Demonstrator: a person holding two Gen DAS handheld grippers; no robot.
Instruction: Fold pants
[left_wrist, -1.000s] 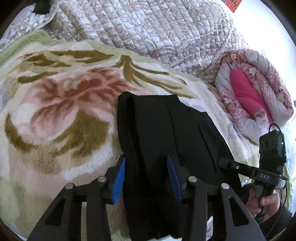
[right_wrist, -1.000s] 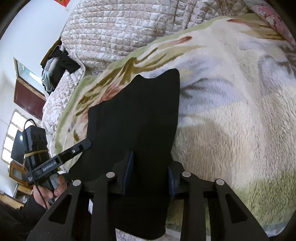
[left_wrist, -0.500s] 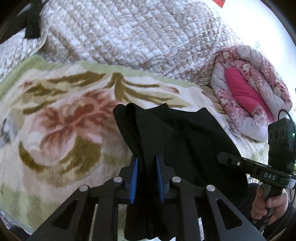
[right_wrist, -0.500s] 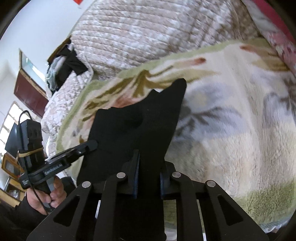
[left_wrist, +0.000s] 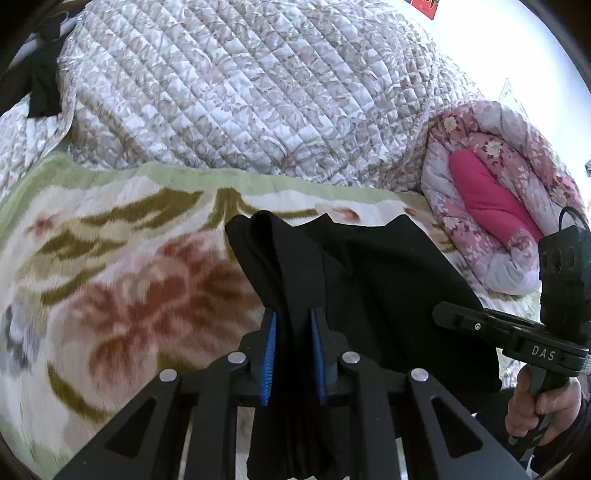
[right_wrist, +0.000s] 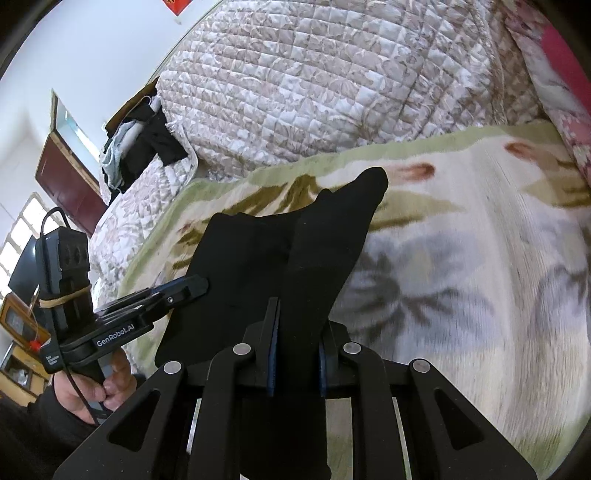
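Observation:
Black pants (left_wrist: 376, 280) lie on a floral fleece blanket (left_wrist: 122, 295), their near end lifted. My left gripper (left_wrist: 293, 325) is shut on the pants' left near edge, cloth bunched between its blue pads. My right gripper (right_wrist: 297, 325) is shut on the right near edge of the pants (right_wrist: 325, 251). Each gripper shows in the other's view: the right one (left_wrist: 458, 317) at the right, the left one (right_wrist: 192, 286) at the left. The far end of the pants rests on the blanket.
A quilted beige bedspread (left_wrist: 240, 92) is heaped behind the blanket. A rolled pink floral duvet (left_wrist: 491, 192) lies at the far right. Dark clothes (right_wrist: 147, 147) hang at the bed's left, by a brown door (right_wrist: 66, 173).
Both grippers closed on the near edge of the pants and lifted it. The cloth now rises in folds, and both views have tilted up toward the bedspread.

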